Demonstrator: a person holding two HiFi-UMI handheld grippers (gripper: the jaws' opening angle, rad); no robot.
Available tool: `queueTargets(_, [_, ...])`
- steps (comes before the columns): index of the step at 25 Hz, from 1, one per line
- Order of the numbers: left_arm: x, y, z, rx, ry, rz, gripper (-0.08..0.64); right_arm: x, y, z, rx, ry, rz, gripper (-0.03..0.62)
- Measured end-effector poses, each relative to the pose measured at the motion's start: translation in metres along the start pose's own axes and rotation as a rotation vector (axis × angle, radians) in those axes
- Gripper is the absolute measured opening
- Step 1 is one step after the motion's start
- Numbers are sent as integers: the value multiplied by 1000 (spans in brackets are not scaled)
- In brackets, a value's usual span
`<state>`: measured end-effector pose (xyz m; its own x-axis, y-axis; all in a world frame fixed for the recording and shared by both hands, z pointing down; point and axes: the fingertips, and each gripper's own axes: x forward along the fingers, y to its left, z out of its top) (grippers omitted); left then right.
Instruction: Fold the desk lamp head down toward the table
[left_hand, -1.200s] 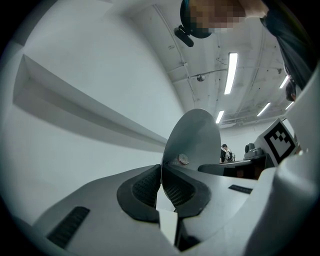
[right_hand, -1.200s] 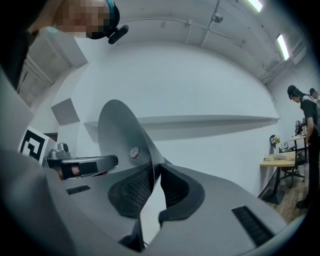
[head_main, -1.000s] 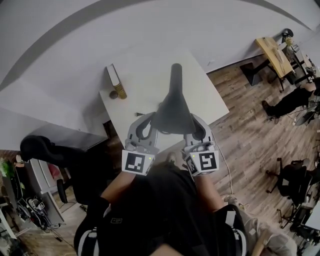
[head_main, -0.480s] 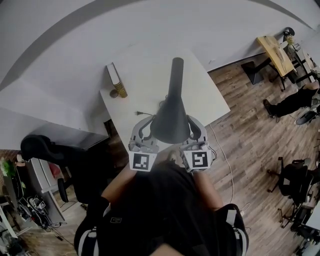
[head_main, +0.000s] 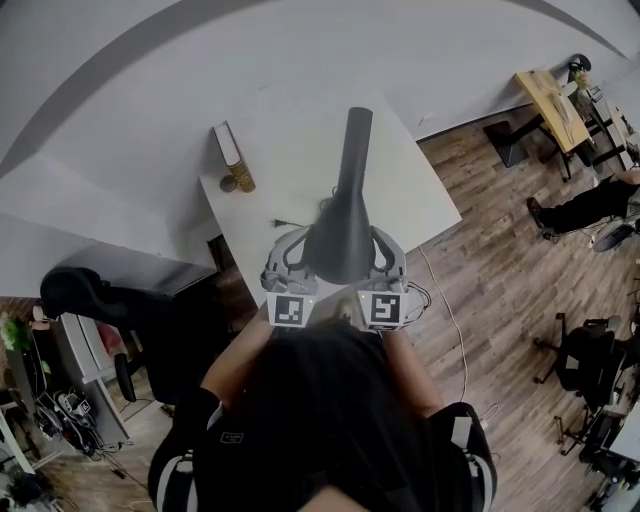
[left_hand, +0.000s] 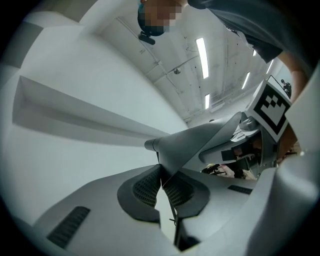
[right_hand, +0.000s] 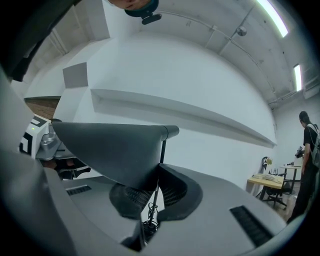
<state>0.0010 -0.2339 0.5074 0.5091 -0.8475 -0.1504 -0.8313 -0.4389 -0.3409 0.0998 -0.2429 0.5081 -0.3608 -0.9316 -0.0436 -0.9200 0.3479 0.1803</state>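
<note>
Left gripper (left_hand: 162, 184): clamped on lamp head (left_hand: 200, 145) rim.
Right gripper (right_hand: 152, 189): clamped on the opposite rim.
Gripper views: show the grip, not the table.
Head view: shows the table (head_main: 270, 150) under the lamp head, between both grippers.
Axis: wide end at the grippers, narrow end pointing away from them.

Lamp head (head_main: 340, 235): dark grey, matte, cone-shaped. The wide flared end faces the person and the long narrow neck points away over the white counter (head_main: 410, 190). The flared rim is pinched on both sides, with the left tool (left_hand: 161, 187) closed on one edge and the right tool (right_hand: 152, 192) on the other. A thin dark stem (right_hand: 162, 150) drops from near the narrow end, with a cord bundled at its foot.
</note>
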Motion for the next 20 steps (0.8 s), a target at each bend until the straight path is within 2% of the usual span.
queueTargets(8, [-1,-1,-6,-7,14,-4,31,0,2,-6,-62,29,3,26])
queueTargets(12, [0,0,-7,-6,14,-9,31,0,4,-10,-100,78,20,38])
queueTargets(16, [0,0,-7,-6,6,-6,31,-11,11,-12,-193,130,95,132])
queueTargets(18, [1,0,-7,-7,7,-4,31,-19,15,-8,-272,138,132,183])
queueTargets(20, [1,0,-8,-13,11,-3,31,-27,21,-2,-375,145,167,207])
